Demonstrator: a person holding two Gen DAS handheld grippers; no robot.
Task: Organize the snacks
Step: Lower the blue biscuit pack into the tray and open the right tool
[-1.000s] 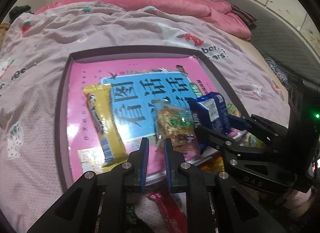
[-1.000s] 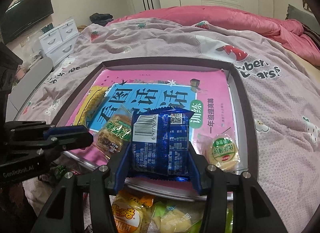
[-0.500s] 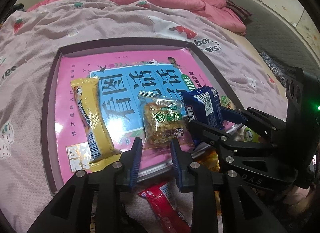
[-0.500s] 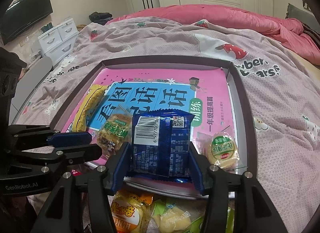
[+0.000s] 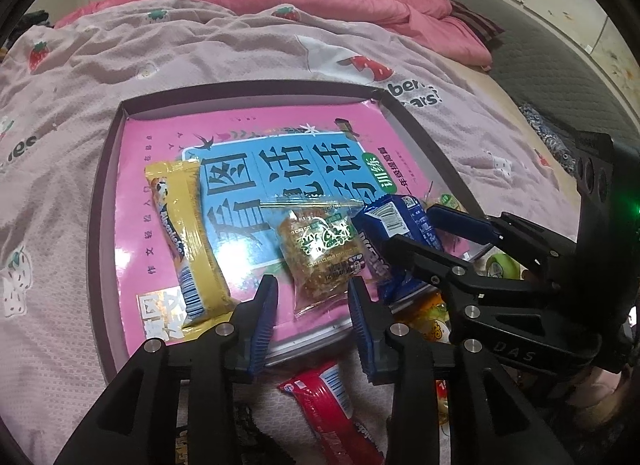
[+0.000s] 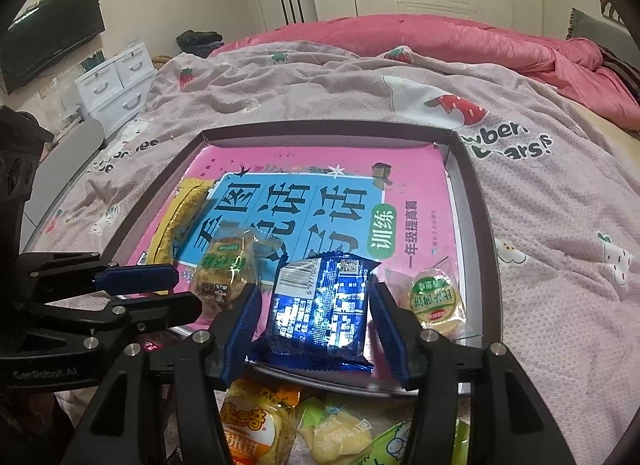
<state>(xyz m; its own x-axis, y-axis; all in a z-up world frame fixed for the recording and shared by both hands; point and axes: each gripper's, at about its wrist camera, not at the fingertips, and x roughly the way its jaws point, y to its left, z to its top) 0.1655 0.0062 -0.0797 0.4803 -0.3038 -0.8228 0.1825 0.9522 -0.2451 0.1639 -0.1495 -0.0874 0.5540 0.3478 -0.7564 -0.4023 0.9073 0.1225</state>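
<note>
Snacks sit in a shallow dark-rimmed tray (image 5: 105, 201) on a strawberry-print bedspread (image 5: 224, 49), the tray floor covered by a pink workbook (image 5: 160, 153) with a blue title panel.

Left wrist view, left to right: a long gold wafer bar (image 5: 188, 241) lies lengthwise at the tray's left side. Next, a clear-wrapped brown crispy cake (image 5: 324, 257) with a green label lies flat on the book, just beyond the left gripper (image 5: 314, 311). That gripper's jaws are opening; nothing is between the blue pads, and the cake's near edge lies just ahead of the gap. Below the fingers, outside the tray's near rim, a red snack bar (image 5: 328, 401) rests on the bedspread.

Right of the cake, a blue foil packet (image 6: 324, 305) sits between the right gripper's (image 6: 316, 325) pads. In the right wrist view a thin gap shows on each side of the packet; I cannot tell whether either pad is touching it. The packet's lower edge overlaps the tray's near rim. To its right, a round biscuit (image 6: 436, 301) in clear wrap with a green label lies near the tray's right wall.

Loose on the bedspread under the right gripper: an orange-lettered yellow packet (image 6: 252, 425) and a pale yellow wrapped sweet (image 6: 340, 433).
</note>
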